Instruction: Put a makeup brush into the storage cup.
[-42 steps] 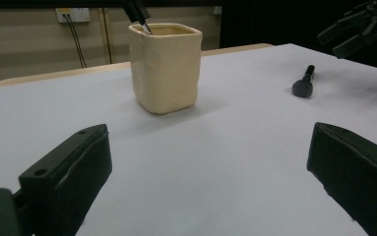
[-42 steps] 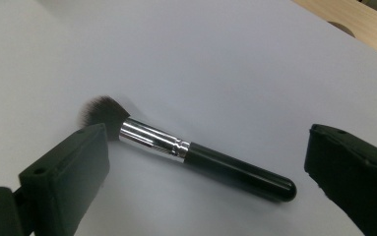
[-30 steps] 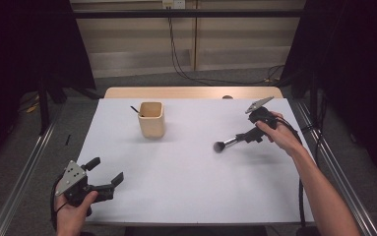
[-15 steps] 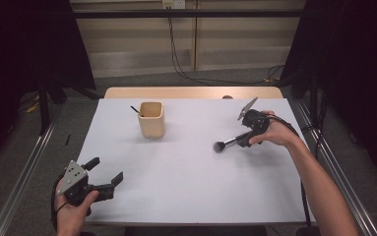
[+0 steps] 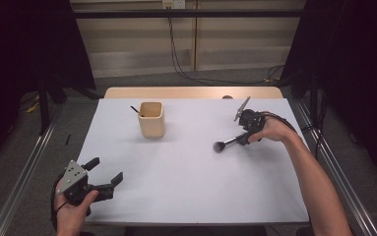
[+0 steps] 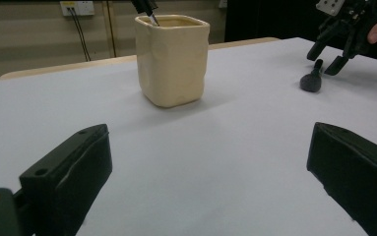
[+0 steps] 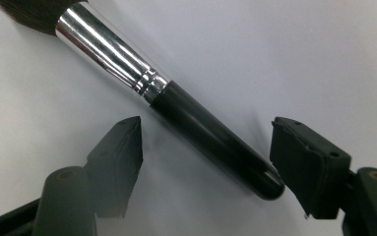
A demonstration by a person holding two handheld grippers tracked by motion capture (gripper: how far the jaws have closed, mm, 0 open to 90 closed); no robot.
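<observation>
A makeup brush (image 5: pixel 225 143) with a black handle and silver ferrule lies on the white table, its bristles pointing left. My right gripper (image 5: pixel 242 137) is lowered over the handle. In the right gripper view the handle (image 7: pixel 210 137) lies slanted between the two jaws. The jaws have just been closing, and a gap still shows at the left jaw, so my right gripper (image 7: pixel 205 130) is open. My left gripper (image 5: pixel 106 170) rests open near the front left edge with nothing in it (image 6: pixel 208 147). Far off in the left gripper view are the brush (image 6: pixel 311 81) and the right gripper (image 6: pixel 331 54).
A cream square cup (image 5: pixel 151 119) stands at the back left of the table (image 5: pixel 186 196), with a thin black stick (image 5: pixel 136 110) leaning out of it. The left gripper view has the cup (image 6: pixel 172 59) straight ahead. Metal rails run along both sides of the table.
My right gripper has come down and slightly back over the brush handle, and its jaws stand narrower than before. The left gripper and the cup have not moved.
</observation>
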